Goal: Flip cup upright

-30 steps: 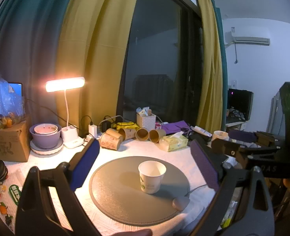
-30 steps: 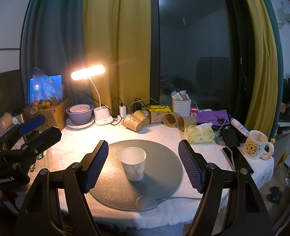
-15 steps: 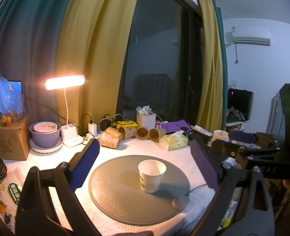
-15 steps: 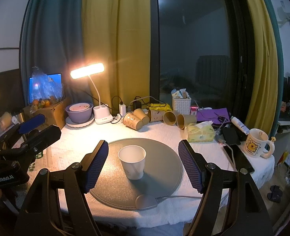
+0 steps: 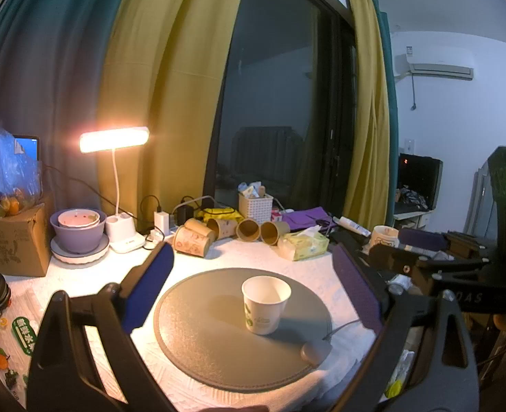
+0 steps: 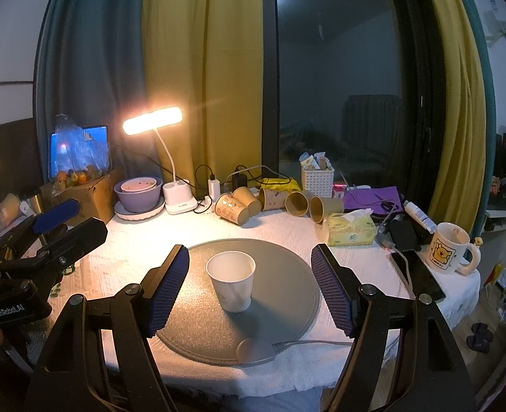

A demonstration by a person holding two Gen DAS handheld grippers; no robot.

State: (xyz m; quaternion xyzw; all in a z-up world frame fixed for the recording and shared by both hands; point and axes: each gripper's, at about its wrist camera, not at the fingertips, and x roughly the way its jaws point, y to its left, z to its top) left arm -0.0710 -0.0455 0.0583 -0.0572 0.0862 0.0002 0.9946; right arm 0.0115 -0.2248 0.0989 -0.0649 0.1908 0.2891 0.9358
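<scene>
A white paper cup (image 5: 266, 304) stands upright, mouth up, on a round grey mat (image 5: 198, 329); it also shows in the right wrist view (image 6: 232, 281) on the mat (image 6: 287, 267). My left gripper (image 5: 253, 288) is open and empty, held back from the cup with its blue pads wide apart. My right gripper (image 6: 249, 285) is open and empty, its pads either side of the cup but nearer the camera, not touching it. The left gripper also shows in the right wrist view (image 6: 47, 226) at the left; the right gripper also shows in the left wrist view (image 5: 421, 254) at the right.
Several brown paper cups (image 6: 277, 202) lie on their sides at the back of the table. A lit desk lamp (image 6: 153, 125), purple bowls (image 6: 138, 192), a tissue pack (image 6: 350, 231), a bear mug (image 6: 448, 252), a phone (image 6: 417, 276) and a white basket (image 6: 317, 180) stand around. A grey puck with cable (image 6: 256, 350) overlaps the mat's front edge.
Both grippers stay open and empty. The views drift only slightly; the cup stays upright on the mat.
</scene>
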